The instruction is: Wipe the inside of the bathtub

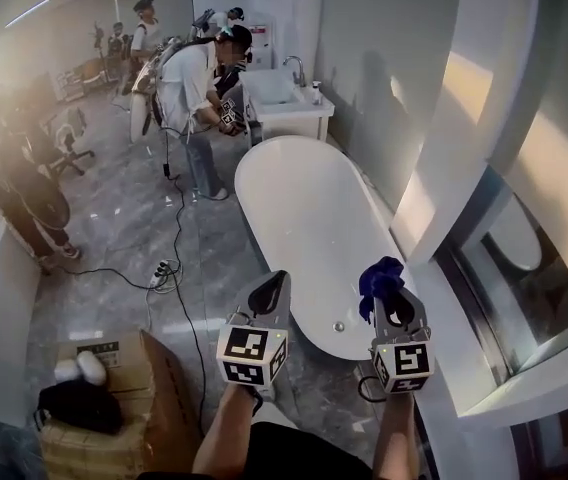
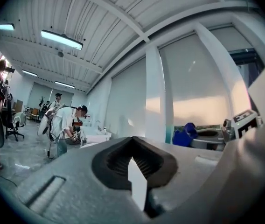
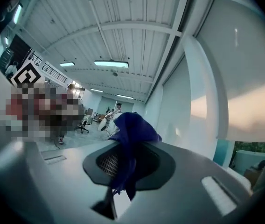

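Straight ahead: bathtub [image 1: 309,228], lengthwise fwd.

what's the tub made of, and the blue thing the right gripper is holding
The bathtub looks like moulded acrylic or enamelled metal in gloss white: it is smooth and seamless with soft highlights, but the look does not settle which. The blue cloth clamped in the right gripper looks like soft matte fabric, perhaps microfibre: it crumples and hangs limp.

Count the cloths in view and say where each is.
1. A blue cloth is clamped in the right gripper, by the bathtub's near end. Others may lie out of sight.
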Demonstrator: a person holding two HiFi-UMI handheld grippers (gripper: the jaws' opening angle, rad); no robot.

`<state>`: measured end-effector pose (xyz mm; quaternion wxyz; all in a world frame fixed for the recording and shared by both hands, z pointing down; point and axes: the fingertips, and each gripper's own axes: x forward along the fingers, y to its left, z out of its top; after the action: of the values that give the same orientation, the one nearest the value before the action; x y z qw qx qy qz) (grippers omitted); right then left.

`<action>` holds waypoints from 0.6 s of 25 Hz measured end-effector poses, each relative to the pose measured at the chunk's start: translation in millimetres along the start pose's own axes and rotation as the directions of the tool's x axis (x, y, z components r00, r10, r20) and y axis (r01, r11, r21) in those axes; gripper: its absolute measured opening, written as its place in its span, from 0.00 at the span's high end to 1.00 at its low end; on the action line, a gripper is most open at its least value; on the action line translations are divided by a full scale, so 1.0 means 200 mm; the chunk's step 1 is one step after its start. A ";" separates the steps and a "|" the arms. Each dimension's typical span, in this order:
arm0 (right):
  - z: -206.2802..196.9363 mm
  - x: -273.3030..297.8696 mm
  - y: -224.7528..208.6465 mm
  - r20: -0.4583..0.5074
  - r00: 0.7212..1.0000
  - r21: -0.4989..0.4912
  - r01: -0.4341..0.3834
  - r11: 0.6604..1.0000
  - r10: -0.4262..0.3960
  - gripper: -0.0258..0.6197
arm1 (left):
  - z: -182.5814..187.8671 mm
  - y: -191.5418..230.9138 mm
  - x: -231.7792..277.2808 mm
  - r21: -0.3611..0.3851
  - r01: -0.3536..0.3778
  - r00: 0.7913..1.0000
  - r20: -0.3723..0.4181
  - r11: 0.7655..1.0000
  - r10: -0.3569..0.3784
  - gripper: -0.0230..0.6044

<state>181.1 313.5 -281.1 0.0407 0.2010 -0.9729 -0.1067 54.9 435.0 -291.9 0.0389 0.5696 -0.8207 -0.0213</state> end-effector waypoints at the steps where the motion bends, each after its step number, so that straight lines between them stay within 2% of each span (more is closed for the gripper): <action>1: 0.00 0.07 0.01 -0.007 1.000 0.002 -0.006 1.000 0.006 0.87 | 0.01 0.05 0.04 -0.002 -0.001 1.000 -0.005 1.000 0.001 0.96; 8: 0.15 0.58 0.09 0.015 0.999 -0.046 -0.041 0.998 0.042 0.87 | 0.15 0.44 0.32 -0.011 -0.020 0.999 0.029 1.000 0.021 0.96; 11: 0.15 0.78 0.13 0.008 0.998 -0.042 -0.060 0.997 0.060 0.87 | 0.15 0.59 0.44 -0.018 -0.016 1.000 0.023 1.000 0.017 0.96; 15: 0.14 0.98 0.12 -0.013 0.999 -0.028 -0.045 0.999 0.044 0.87 | 0.15 0.72 0.60 -0.024 0.009 1.000 0.001 1.000 -0.009 0.96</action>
<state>-11.6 262.3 -295.0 0.0520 0.1794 -0.9752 -0.1184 -124.7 372.4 -304.7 0.0452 0.5727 -0.8179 -0.0315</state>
